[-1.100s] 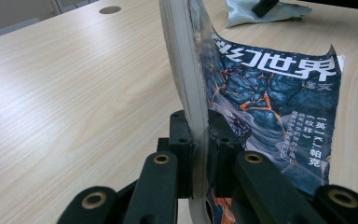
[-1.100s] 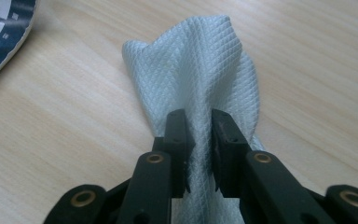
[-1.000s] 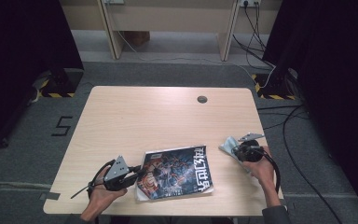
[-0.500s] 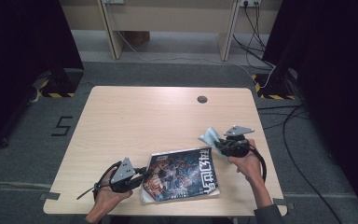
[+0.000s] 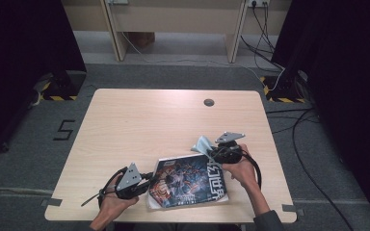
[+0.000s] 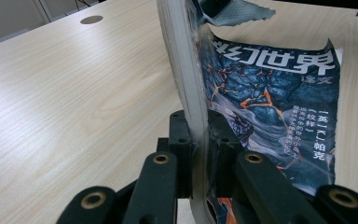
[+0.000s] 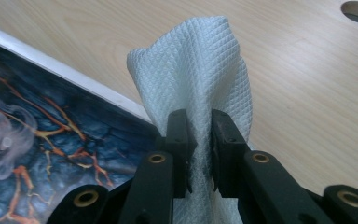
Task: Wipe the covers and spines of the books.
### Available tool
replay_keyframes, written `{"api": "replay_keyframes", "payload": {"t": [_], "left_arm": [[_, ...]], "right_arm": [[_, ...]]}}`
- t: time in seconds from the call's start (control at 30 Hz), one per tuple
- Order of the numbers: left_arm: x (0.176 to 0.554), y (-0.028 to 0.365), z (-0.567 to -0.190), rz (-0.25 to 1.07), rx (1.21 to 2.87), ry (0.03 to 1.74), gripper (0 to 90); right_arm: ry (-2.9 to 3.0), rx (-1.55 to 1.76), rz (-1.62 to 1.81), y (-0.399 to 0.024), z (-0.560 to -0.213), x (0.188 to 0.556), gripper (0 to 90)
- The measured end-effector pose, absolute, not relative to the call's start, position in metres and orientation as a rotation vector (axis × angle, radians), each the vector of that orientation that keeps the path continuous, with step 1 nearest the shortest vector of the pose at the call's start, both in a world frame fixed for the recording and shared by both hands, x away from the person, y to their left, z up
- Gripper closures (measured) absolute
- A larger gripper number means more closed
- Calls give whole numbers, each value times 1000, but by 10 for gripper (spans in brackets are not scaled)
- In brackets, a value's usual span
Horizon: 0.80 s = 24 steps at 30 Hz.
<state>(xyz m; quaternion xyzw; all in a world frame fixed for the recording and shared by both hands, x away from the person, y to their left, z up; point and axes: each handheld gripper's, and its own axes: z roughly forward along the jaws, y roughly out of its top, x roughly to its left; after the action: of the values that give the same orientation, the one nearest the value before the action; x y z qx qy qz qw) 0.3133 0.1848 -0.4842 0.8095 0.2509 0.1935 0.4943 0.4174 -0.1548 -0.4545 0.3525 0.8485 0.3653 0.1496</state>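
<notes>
A magazine with a dark blue and orange cover lies near the table's front edge. My left gripper is shut on the magazine's left edge; in the left gripper view the jaws pinch the stack of pages edge-on. My right gripper hovers over the magazine's far right corner, shut on a pale blue-white cloth. In the right gripper view the quilted cloth stands up between the jaws, with the magazine cover below at the left.
The wooden table has a round cable hole at its far middle. A desk frame and cables stand on the floor beyond, and dark curtains hang at both sides.
My right gripper has carried the cloth leftward from the table's right edge to the magazine's far right corner. The left gripper has shifted slightly right with the magazine's edge.
</notes>
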Motion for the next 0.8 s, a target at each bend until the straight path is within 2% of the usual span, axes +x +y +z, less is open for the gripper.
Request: {"api": "replay_keyframes", "payload": {"t": [0.47, 0.8], "left_arm": [[314, 184, -487, 480, 1962, 602, 812], [315, 184, -487, 475, 1957, 601, 808]], "right_arm": [[2474, 735, 1152, -96, -426, 387, 791], [2476, 822, 1095, -112, -436, 399, 793]]}}
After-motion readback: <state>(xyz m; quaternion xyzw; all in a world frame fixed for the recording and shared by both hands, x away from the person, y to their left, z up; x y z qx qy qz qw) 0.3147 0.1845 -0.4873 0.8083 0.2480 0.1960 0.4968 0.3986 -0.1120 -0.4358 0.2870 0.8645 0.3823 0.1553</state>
